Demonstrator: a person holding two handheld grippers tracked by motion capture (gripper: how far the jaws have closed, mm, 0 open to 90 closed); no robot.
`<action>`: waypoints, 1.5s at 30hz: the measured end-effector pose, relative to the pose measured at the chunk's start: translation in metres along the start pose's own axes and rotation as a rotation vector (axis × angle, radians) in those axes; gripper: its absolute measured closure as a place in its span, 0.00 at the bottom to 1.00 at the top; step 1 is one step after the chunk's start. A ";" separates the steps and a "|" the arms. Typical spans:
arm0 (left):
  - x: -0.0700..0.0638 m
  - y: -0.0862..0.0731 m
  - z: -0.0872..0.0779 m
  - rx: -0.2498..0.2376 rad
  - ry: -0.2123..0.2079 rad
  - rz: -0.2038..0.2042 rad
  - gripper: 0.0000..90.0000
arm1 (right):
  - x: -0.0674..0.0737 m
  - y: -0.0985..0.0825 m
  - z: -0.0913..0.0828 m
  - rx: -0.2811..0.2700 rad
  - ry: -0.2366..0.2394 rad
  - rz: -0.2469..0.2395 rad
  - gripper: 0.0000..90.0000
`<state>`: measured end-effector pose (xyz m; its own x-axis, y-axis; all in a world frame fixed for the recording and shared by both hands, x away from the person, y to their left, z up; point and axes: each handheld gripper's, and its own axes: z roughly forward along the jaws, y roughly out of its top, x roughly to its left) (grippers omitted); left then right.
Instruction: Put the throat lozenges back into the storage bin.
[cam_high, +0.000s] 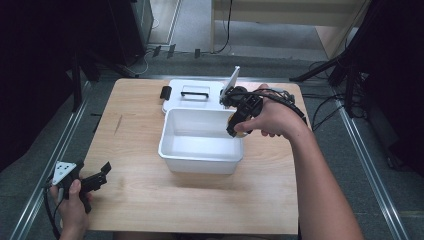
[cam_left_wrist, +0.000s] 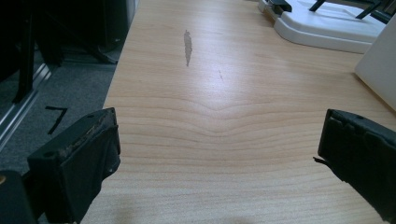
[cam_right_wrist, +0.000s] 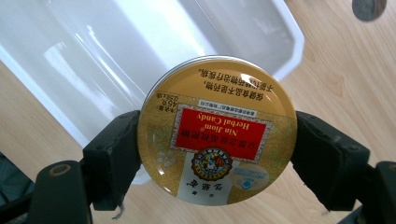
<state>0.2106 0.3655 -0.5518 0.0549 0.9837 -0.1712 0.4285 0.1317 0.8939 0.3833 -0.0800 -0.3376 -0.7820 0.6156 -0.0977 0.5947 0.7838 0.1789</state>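
A round gold candy tin (cam_right_wrist: 217, 130) with a red label is clamped between the jaws of my right gripper (cam_right_wrist: 217, 144), shut on it. In the high view that right gripper (cam_high: 235, 125) hangs over the right rim of an empty white plastic bin (cam_high: 201, 156) at the table's middle; the tin (cam_high: 239, 126) shows as a small yellow patch under the hand. The bin (cam_right_wrist: 112, 51) lies below the tin in the right gripper view. My left gripper (cam_high: 102, 175) rests at the table's front left corner, jaws wide apart and empty (cam_left_wrist: 219, 154).
The bin's white lid (cam_high: 192, 95) with a black handle lies flat just behind the bin, also seen as the lid (cam_left_wrist: 327, 28) far off. A grey smudge (cam_left_wrist: 187, 45) marks the wooden tabletop (cam_high: 150, 200). Black stands and cables ring the table.
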 end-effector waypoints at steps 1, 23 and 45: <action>0.000 0.000 0.000 0.000 0.000 0.000 0.00 | 0.002 0.001 0.001 -0.004 0.003 -0.010 0.24; 0.000 0.000 0.000 0.000 -0.002 0.002 0.00 | 0.017 0.009 0.032 -0.024 0.019 -0.253 0.24; 0.000 0.000 0.000 -0.001 -0.002 0.002 0.00 | 0.017 0.003 0.048 -0.026 0.026 -0.342 0.24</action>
<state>0.2107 0.3653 -0.5519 0.0573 0.9837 -0.1702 0.4273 0.1300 0.8947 0.3810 -0.0628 -0.3859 -0.9399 0.3153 -0.1310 0.2928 0.9417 0.1656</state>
